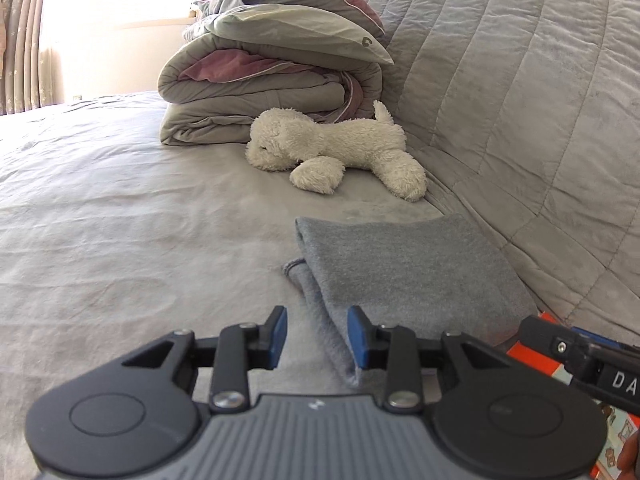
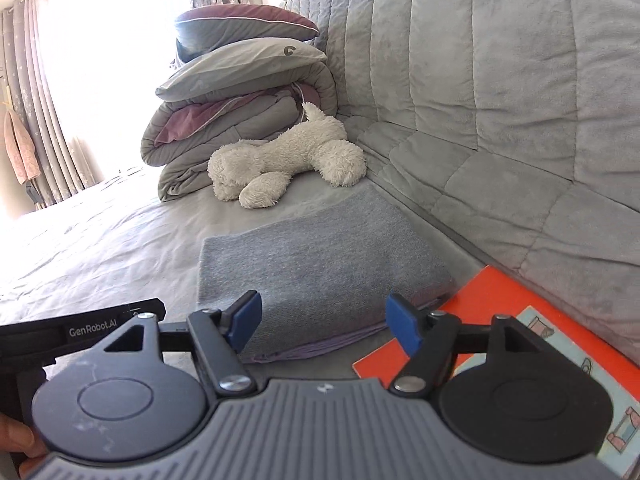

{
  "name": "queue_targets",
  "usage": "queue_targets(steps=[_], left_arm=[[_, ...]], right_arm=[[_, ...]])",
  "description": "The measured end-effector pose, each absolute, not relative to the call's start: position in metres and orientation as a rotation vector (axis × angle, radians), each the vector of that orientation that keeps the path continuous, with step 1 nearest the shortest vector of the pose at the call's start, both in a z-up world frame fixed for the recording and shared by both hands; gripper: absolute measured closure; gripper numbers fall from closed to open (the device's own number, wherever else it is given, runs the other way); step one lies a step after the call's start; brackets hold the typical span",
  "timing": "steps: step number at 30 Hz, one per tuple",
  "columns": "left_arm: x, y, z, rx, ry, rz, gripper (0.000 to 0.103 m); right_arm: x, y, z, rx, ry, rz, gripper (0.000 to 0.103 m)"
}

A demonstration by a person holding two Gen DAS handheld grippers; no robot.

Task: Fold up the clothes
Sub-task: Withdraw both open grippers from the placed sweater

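Observation:
A grey garment (image 1: 404, 276) lies folded into a flat rectangle on the grey bed sheet (image 1: 120, 208), close to the padded wall. In the right wrist view the same folded garment (image 2: 320, 268) shows its stacked layers along the near edge. My left gripper (image 1: 317, 338) hovers at the garment's near left corner, jaws apart, nothing between the blue pads. My right gripper (image 2: 323, 326) stands wide open just before the garment's near edge, pads clear of the cloth. The other gripper's body shows at each view's side.
A white plush dog (image 1: 336, 148) lies beyond the garment, in front of a stack of folded duvet and pillows (image 1: 276, 68). An orange picture book (image 2: 520, 344) lies right of the garment. The quilted grey wall padding (image 2: 500, 100) rises on the right. Curtains hang at the bright window.

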State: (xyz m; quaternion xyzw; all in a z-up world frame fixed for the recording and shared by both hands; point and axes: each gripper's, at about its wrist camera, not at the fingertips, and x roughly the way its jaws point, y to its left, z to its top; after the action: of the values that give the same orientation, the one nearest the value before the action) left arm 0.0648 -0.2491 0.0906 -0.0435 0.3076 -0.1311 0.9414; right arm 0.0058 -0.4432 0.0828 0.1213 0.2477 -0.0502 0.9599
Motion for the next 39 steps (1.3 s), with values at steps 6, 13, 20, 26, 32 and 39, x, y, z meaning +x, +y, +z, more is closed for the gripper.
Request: queue_targets(steps=[6,13,20,26,32,39], left_arm=[[0.036,-0.226,0.11,-0.083,0.597,-0.258,0.062],[0.008,-0.202,0.123,-0.082,0.582,-0.221,0.057],[-0.008,-0.19,0.13,-0.099,0.58,-0.215,0.057],[-0.017,-0.188,0.138,-0.094,0.568,-0.241,0.048],[-0.026,-0.179,0.139,-0.112,0.557,-0.246,0.021],[-0.029,-0.172,0.128,-0.074,0.536,-0.211,0.001]], right_arm=[[-0.015,-0.418,0.102,0.205,0.497,-0.094,0.023],[-0.034,-0.392,0.117,0.217,0.499,-0.117,0.016],[-0.048,-0.372,0.126,0.185,0.476,-0.115,0.009],[-0.056,-0.365,0.128,0.158,0.467,-0.129,0.0],[-0.065,-0.36,0.119,0.184,0.456,-0.169,0.0],[-0.07,-0.358,0.099,0.212,0.437,-0.247,0.0]])
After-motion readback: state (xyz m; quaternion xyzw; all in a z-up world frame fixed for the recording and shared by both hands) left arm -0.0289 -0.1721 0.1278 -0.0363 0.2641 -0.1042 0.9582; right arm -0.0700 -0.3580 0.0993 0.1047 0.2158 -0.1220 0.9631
